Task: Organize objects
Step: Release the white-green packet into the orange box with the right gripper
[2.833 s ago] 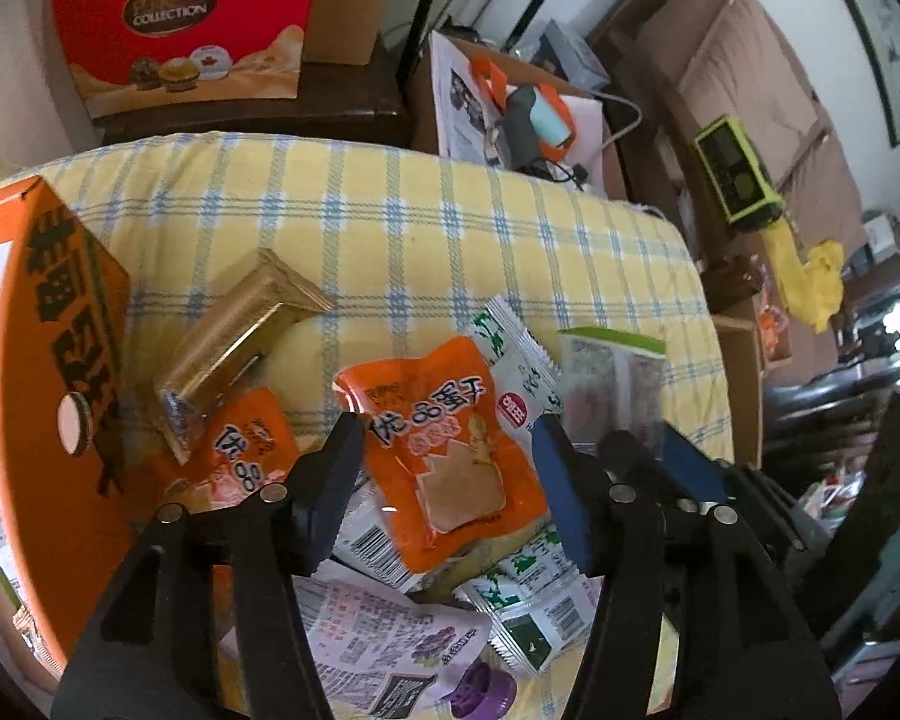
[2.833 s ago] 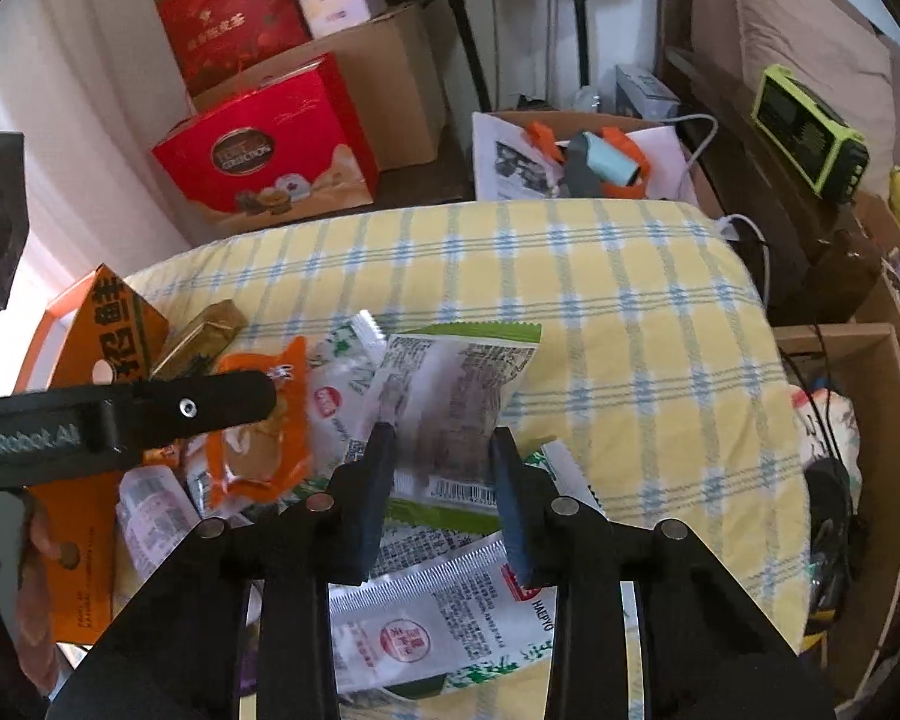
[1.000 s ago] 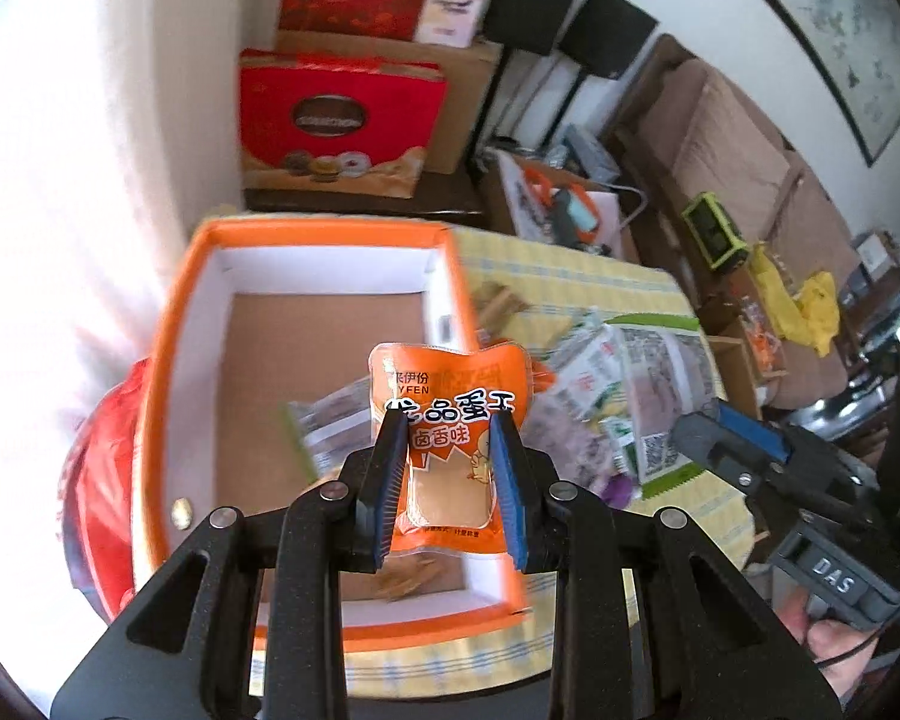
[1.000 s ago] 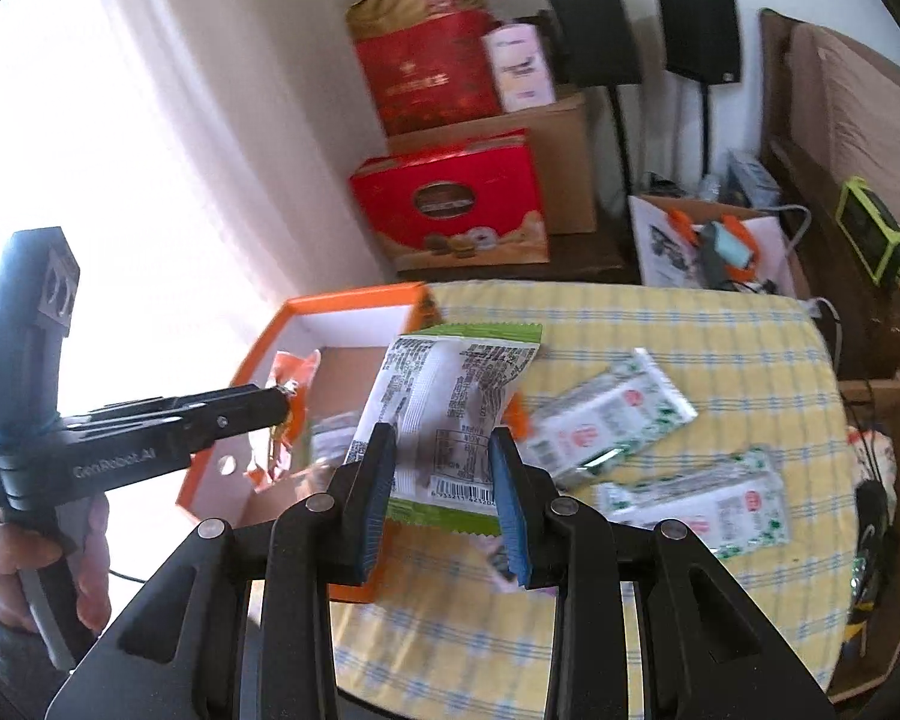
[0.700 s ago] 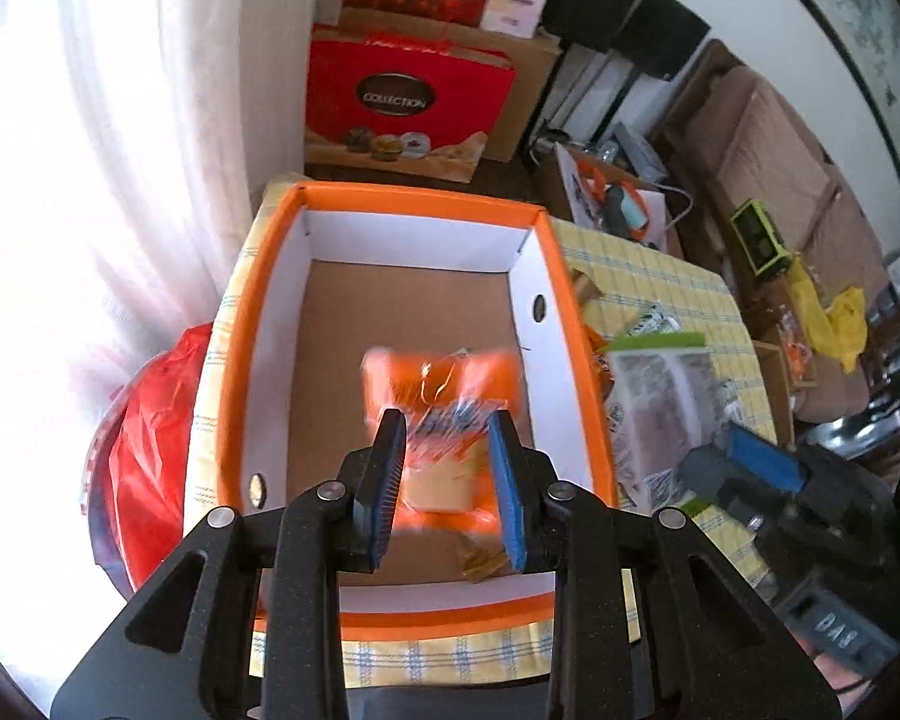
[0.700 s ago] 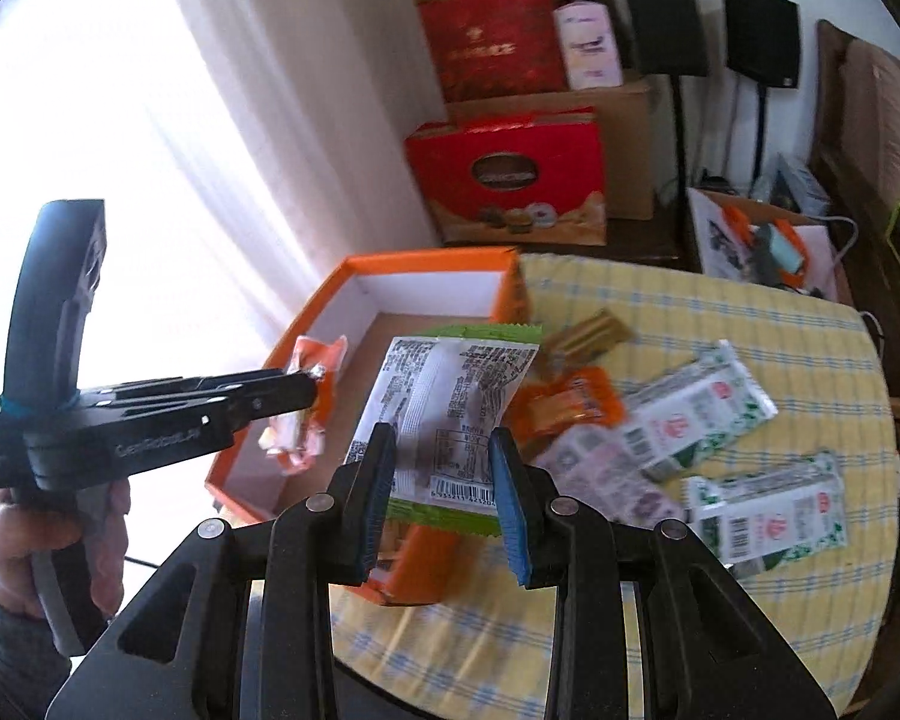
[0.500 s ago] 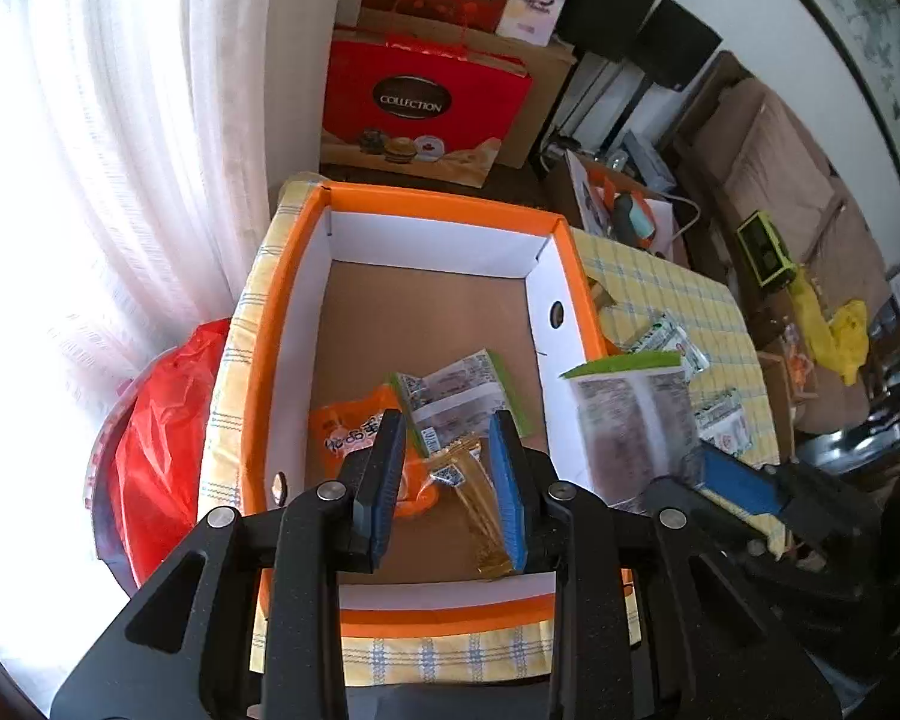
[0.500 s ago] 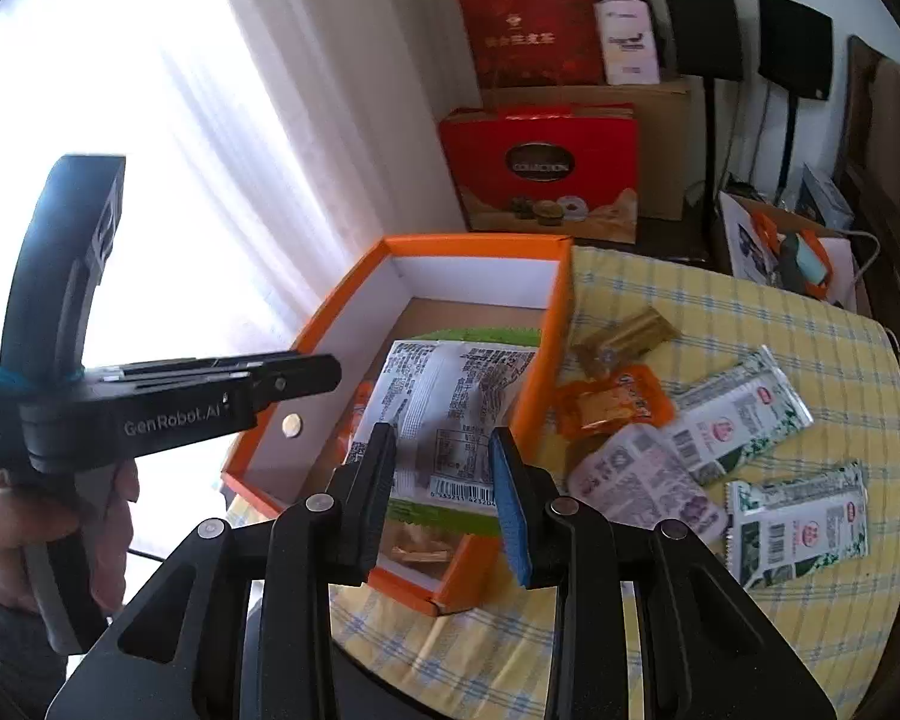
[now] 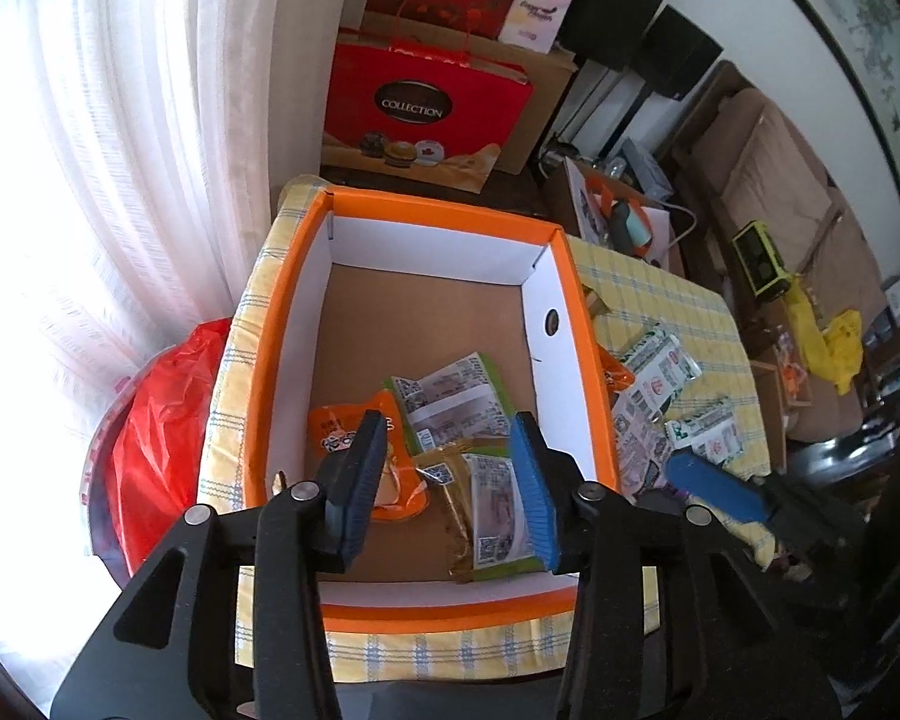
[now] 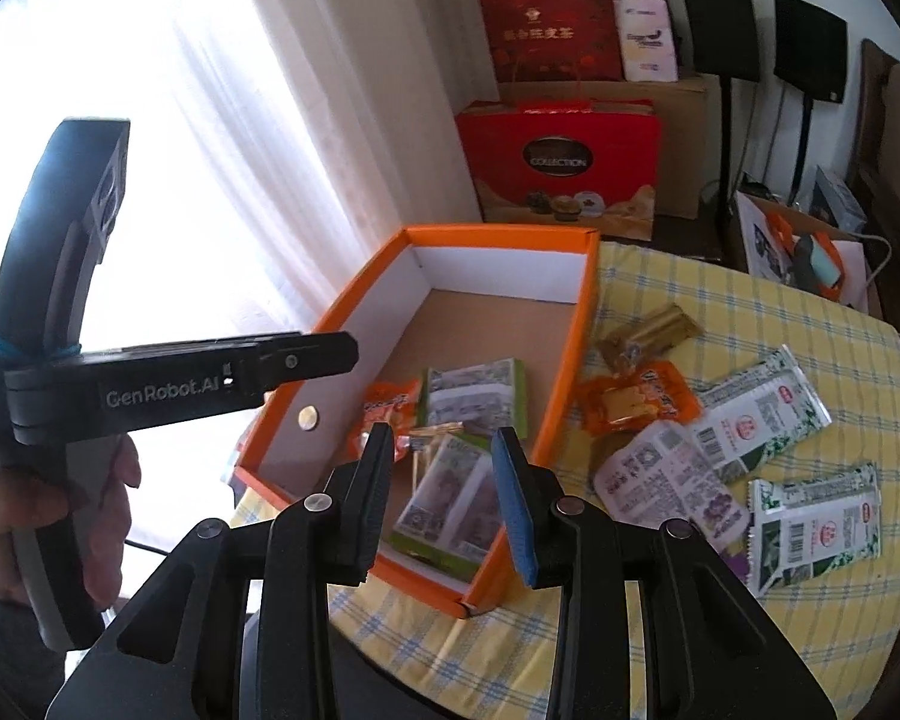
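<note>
- Orange cardboard box [image 9: 588, 360] with white inner walls sits on the yellow checked tablecloth [image 10: 750, 312]; both grippers hang above its near end.
- Left gripper [image 9: 450, 480] has just been opening its jaws; they stand apart with nothing between them. The orange packet [image 9: 402, 480] lies on the box floor below, partly hidden by the left finger.
- Right gripper [image 10: 441, 498] has also just been opening its jaws, and the pads are clear of the green-edged packet [image 10: 450, 498], which lies blurred directly beneath them at the box's near end.
- That packet's long axis runs roughly along the box's length, its barcode end toward the near wall.
- Beside it in the box lie a gold-wrapped bar [image 9: 450, 480] and another green-edged packet [image 9: 450, 390], the latter farther in.
- Outside, on the cloth, rest an orange snack [image 10: 636, 402], a gold bar [image 10: 654, 330] and several white-green packets [image 10: 756, 420].
- A hand [image 10: 60, 516] grips the left gripper's handle.
</note>
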Tool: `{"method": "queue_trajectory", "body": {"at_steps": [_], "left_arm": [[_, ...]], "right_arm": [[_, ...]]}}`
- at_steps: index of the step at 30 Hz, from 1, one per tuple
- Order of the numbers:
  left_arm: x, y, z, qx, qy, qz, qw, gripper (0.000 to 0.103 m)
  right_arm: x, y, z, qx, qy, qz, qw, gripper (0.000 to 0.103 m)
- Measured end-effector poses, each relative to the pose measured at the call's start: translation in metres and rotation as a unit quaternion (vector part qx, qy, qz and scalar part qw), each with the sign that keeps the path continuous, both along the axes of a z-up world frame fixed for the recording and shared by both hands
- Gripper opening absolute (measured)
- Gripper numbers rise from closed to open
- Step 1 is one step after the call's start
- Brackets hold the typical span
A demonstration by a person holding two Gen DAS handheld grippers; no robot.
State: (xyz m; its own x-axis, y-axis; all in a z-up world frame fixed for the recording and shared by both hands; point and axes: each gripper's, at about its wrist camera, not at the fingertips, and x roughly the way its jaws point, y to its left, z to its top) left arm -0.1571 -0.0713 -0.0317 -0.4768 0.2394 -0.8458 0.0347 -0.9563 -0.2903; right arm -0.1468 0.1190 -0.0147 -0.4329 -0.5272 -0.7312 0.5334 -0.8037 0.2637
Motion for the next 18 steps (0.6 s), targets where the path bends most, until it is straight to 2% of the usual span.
{"method": "queue_trajectory", "body": {"at_steps": [2, 3, 4, 5, 6, 8, 10, 16, 17, 18], "left_arm": [[0.0, 0.002, 0.001, 0.006, 0.0, -0.001, 1.0, 0.055], [0.0, 0.004, 0.001, 0.011, 0.002, -0.001, 0.9999, 0.055], [0.0, 0.006, 0.002, 0.012, 0.001, -0.003, 0.9999, 0.056], [-0.001, 0.008, 0.002, 0.013, 0.0, -0.005, 0.9999, 0.06], [-0.002, 0.011, 0.003, 0.013, 0.0, -0.007, 0.9999, 0.069], [-0.002, 0.015, 0.004, 0.018, 0.005, -0.009, 0.9998, 0.075], [-0.002, 0.019, 0.006, 0.023, 0.006, -0.012, 0.9996, 0.077], [-0.004, 0.035, 0.01, 0.022, 0.009, -0.026, 0.9994, 0.079], [-0.004, 0.038, 0.01, 0.023, 0.01, -0.03, 0.9992, 0.081], [-0.004, 0.041, 0.01, 0.024, 0.01, -0.033, 0.9991, 0.087]], "right_arm": [[-0.003, 0.011, 0.004, -0.001, 0.003, -0.013, 1.0, 0.038], [-0.004, 0.017, 0.006, 0.0, 0.006, -0.02, 1.0, 0.041], [-0.005, 0.021, 0.008, 0.0, 0.008, -0.026, 1.0, 0.047], [-0.007, 0.027, 0.01, 0.001, 0.011, -0.033, 0.999, 0.055], [-0.009, 0.033, 0.011, 0.003, 0.013, -0.042, 0.999, 0.06], [-0.012, 0.047, 0.014, 0.007, 0.02, -0.061, 0.998, 0.075], [-0.014, 0.057, 0.017, 0.012, 0.028, -0.077, 0.997, 0.081], [-0.02, 0.089, 0.019, 0.01, 0.028, -0.105, 0.994, 0.086], [-0.02, 0.093, 0.018, 0.013, 0.028, -0.109, 0.994, 0.087], [-0.021, 0.097, 0.018, 0.016, 0.028, -0.113, 0.993, 0.087]]}}
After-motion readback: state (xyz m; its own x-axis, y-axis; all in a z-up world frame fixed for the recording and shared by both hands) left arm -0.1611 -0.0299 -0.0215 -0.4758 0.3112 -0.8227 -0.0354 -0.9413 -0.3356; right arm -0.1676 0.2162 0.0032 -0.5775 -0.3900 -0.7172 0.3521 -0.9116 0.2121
